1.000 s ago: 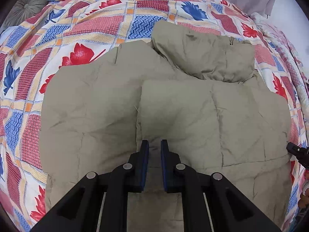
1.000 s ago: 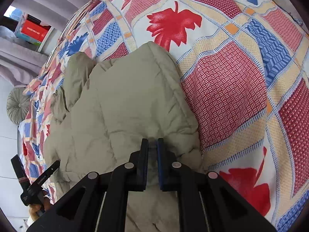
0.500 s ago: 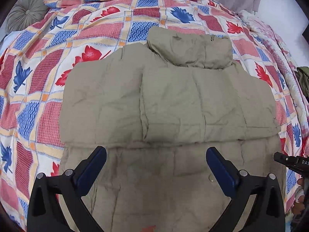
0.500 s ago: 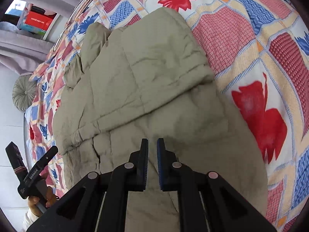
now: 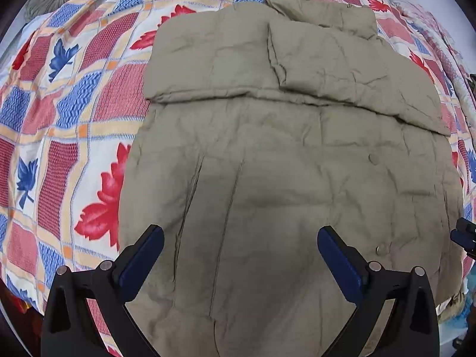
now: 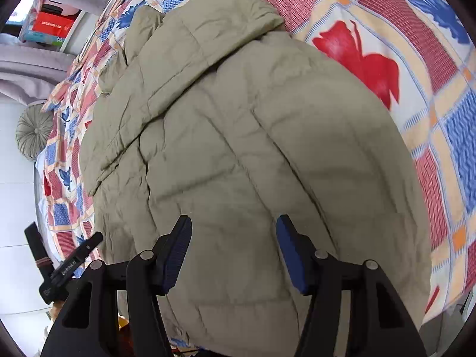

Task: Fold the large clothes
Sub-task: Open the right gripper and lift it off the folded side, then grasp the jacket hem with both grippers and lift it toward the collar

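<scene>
Khaki quilted padded jacket (image 5: 285,154) is laid flat on the patchwork leaf-print bedspread (image 5: 74,95), sleeves folded across the chest; the hem fold is judged outstanding. Left gripper (image 5: 240,255) and right gripper (image 6: 233,247) are held spread, empty. Grey round cushion (image 6: 34,132) is noted nearby.
</scene>
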The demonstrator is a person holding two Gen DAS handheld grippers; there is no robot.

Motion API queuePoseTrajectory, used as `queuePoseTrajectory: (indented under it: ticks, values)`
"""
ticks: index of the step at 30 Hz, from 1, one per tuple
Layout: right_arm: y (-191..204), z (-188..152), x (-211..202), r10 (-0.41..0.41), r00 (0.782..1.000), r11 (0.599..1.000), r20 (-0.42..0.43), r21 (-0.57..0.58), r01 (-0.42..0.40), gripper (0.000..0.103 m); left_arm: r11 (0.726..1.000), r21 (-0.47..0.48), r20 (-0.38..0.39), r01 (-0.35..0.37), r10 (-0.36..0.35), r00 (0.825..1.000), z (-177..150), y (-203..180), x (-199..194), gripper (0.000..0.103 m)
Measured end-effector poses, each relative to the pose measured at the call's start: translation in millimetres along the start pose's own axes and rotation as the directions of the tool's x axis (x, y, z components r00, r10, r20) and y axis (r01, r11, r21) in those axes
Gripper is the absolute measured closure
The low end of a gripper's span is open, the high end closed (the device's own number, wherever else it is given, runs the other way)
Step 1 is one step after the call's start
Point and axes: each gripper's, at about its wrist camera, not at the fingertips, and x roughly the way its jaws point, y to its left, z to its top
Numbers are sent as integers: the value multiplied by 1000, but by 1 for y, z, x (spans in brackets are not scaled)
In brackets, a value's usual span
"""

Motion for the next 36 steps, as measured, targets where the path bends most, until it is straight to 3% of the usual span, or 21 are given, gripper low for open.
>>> queuePoseTrajectory:
  ticks: [5,8,12,15,17,23,28,32,36]
  values:
    - [-11,-23,-12,0,1000,999,4,52,0,38,999,-36,-48,40,-42,998,-33,16,-2,0]
    - [-24,-32,-21,17,999,994,32,108,-21,21,997,-60,-68,42,-46,997,-50,25,-3,0]
    - [-43,-43,-34,45,996,982,71,181,-57,19,992,-103,-85,74,-83,993,-68,37,-7,0]
    - [-57,-53,-45,68,992,972,104,218,-90,2,983,-141,-89,117,-130,987,-81,49,-11,0]
    - [-68,-60,-52,76,990,962,116,252,-104,0,973,-167,-89,159,-176,980,-88,57,-13,0]
    - [-102,-92,-53,189,979,900,79,385,-205,0,927,-231,-106,296,-327,939,-118,83,-22,0]
    - [-119,-119,-35,205,978,869,36,452,-199,0,880,-287,-146,379,-431,890,-138,94,-27,0]
    - [-123,-126,-16,251,967,839,45,489,-240,0,849,-340,-185,406,-483,856,-155,98,-23,0]
    - [-118,-125,-2,295,954,817,56,503,-282,0,843,-361,-228,398,-493,839,-171,93,-13,0]
